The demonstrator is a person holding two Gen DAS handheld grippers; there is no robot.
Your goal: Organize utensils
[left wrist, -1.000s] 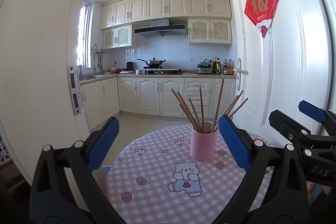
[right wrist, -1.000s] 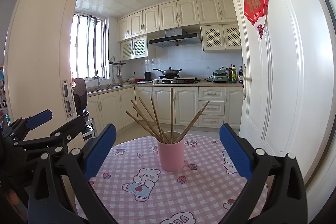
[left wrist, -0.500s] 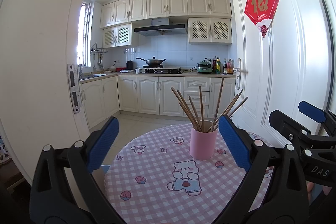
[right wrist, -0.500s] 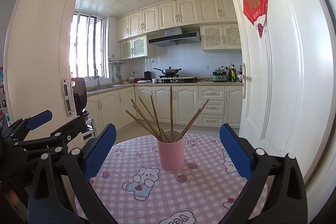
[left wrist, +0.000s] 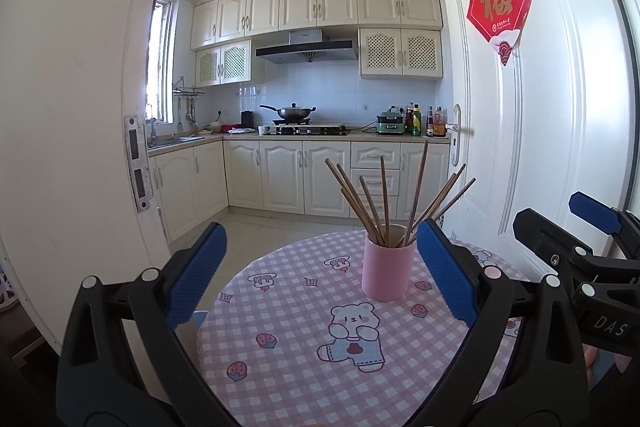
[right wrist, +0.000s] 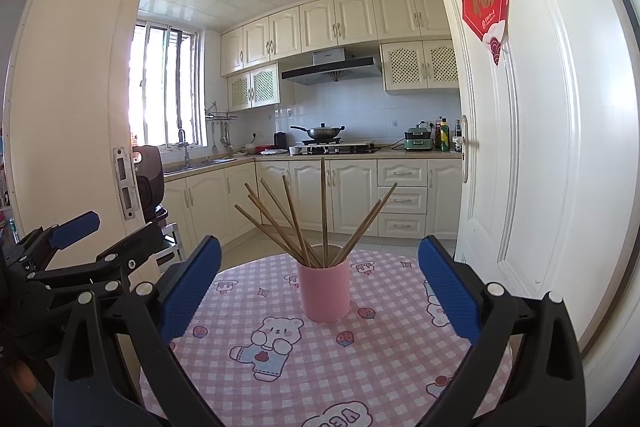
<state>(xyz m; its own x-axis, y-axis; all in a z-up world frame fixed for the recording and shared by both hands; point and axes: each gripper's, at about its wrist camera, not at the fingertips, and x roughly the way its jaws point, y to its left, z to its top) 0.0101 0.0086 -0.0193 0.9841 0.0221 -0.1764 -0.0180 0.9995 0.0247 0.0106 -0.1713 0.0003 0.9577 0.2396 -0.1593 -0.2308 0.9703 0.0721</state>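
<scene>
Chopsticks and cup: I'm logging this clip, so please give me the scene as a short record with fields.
setting: round table with pink checked cloth, at a kitchen doorway
cup: pink, upright on the table
chopsticks: wooden, standing in the cup, fanned out at different angles
left tongs: open, empty, short of the cup
right tongs: open, empty, short of the cup
contact: neither tongs touches cup or chopsticks
door: white, open, right of the table
</scene>
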